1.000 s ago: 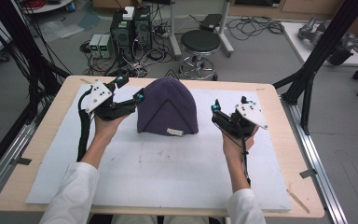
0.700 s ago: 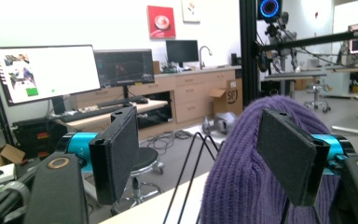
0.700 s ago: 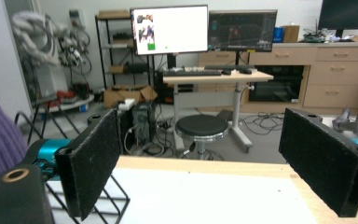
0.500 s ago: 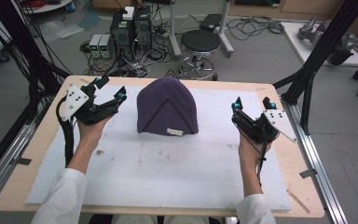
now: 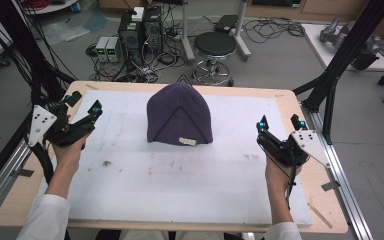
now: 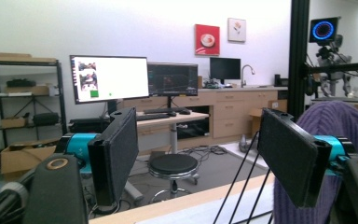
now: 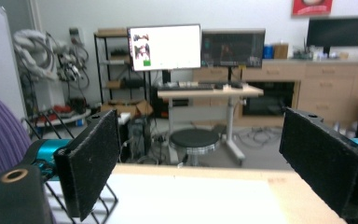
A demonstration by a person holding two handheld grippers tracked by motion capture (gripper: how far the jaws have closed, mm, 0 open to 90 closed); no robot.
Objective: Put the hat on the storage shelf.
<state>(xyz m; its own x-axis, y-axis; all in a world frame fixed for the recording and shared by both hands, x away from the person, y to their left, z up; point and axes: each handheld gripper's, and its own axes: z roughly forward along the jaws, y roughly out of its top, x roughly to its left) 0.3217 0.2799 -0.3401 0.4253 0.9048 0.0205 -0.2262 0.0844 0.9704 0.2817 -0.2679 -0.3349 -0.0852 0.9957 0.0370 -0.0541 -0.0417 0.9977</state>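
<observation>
My left gripper (image 5: 82,104) and right gripper (image 5: 278,121), both spread empty, should close in evenly on the centre-frame purple beanie (image 5: 179,120).

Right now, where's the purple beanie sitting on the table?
In the high view the purple beanie stands at the far middle of the white mat, between the left tongs and right tongs, touching neither.

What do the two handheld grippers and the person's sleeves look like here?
Both the left gripper and the right gripper are black, with teal fittings by the jaws and flat black textured pads. Each carries a grey three-cornered plate with dark dots and trails a black cable. The sleeves are white.
</observation>
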